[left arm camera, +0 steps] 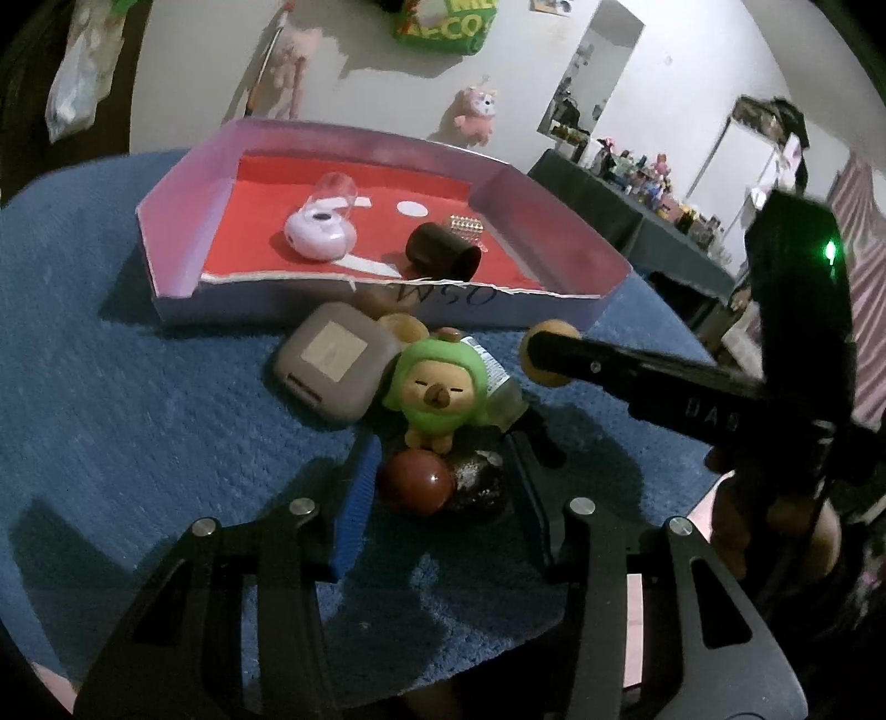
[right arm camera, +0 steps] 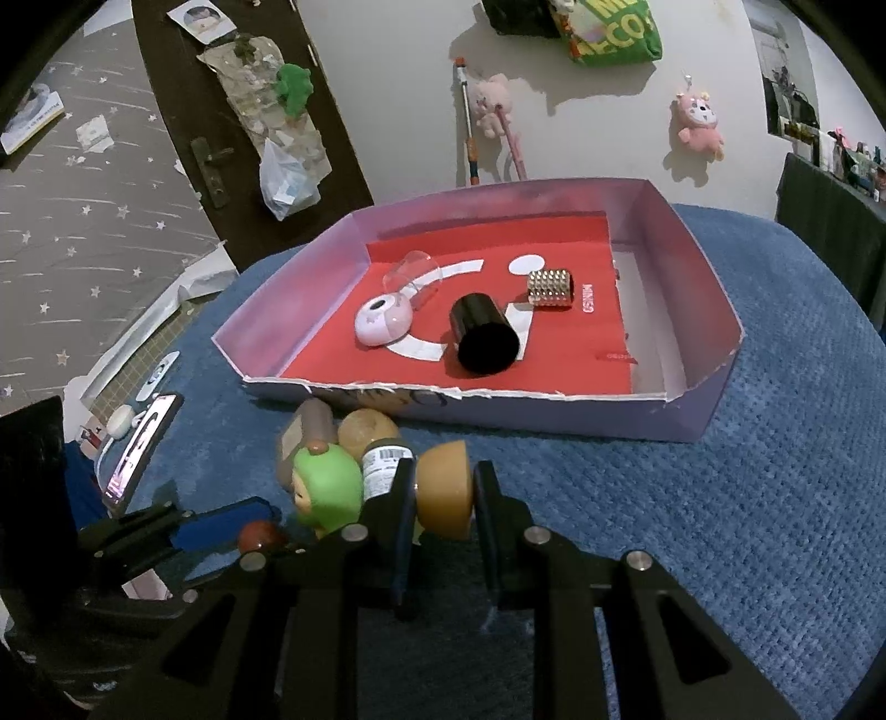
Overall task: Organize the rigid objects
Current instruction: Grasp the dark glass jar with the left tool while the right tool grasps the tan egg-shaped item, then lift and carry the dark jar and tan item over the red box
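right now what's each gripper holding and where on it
Right gripper clamps the tan rounded piece across its sides. Left gripper brackets the reddish ball; grip unclear.

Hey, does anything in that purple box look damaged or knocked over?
Yes. The box's front wall is torn ragged along its top edge. Inside, the black cylinder and the clear cup both lie on their sides rather than upright.

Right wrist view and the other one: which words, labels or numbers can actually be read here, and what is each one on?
"MINISO", white, on the red liner inside the tray.
"ACCO", partial, on the green bag on the wall.
"DAB", faint and partial, on the right tool.
Upside-down handwriting on the tray's front wall: not surely readable.
Barcode label on the small bottle: too small to read.
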`<state>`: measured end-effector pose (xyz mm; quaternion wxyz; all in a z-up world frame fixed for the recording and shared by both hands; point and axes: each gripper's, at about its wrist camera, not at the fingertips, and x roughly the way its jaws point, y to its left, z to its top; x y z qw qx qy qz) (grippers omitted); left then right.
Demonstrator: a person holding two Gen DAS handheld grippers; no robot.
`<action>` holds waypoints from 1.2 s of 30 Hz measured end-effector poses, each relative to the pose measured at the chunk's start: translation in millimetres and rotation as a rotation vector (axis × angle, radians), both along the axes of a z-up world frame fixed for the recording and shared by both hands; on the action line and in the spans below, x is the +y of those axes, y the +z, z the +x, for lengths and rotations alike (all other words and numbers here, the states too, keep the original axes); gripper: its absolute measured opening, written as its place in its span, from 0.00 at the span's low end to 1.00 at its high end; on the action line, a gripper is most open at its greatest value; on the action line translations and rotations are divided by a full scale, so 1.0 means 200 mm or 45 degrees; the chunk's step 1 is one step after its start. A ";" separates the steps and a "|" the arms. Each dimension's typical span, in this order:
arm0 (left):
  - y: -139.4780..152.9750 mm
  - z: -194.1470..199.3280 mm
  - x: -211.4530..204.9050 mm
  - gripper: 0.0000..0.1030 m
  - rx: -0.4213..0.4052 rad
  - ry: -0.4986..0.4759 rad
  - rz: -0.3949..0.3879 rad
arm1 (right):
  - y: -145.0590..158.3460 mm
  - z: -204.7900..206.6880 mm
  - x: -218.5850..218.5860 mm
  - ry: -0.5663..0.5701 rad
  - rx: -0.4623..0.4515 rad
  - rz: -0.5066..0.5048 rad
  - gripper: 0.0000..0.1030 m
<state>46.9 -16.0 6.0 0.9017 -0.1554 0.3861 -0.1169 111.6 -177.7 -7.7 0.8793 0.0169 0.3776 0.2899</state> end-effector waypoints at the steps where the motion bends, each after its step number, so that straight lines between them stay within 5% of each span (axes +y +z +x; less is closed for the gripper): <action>1: -0.01 0.00 0.02 0.44 0.011 0.006 -0.035 | 0.00 0.00 0.00 -0.003 0.008 0.000 0.21; 9: -0.06 0.04 -0.01 0.57 0.066 -0.052 -0.104 | -0.04 0.02 -0.03 -0.027 0.037 -0.001 0.22; 17: -0.05 0.02 -0.09 0.61 0.048 -0.065 -0.001 | -0.05 0.02 -0.05 -0.031 0.049 0.014 0.22; 22: -0.05 -0.03 -0.17 0.56 0.017 -0.096 0.104 | -0.05 0.02 -0.05 -0.026 0.048 0.016 0.22; 30: -0.06 -0.03 -0.12 0.31 0.015 -0.108 0.010 | -0.03 -0.01 -0.06 -0.022 0.037 0.030 0.22; 36: -0.11 -0.10 -0.15 0.32 -0.128 -0.130 0.023 | -0.05 -0.02 -0.07 -0.025 0.061 0.037 0.22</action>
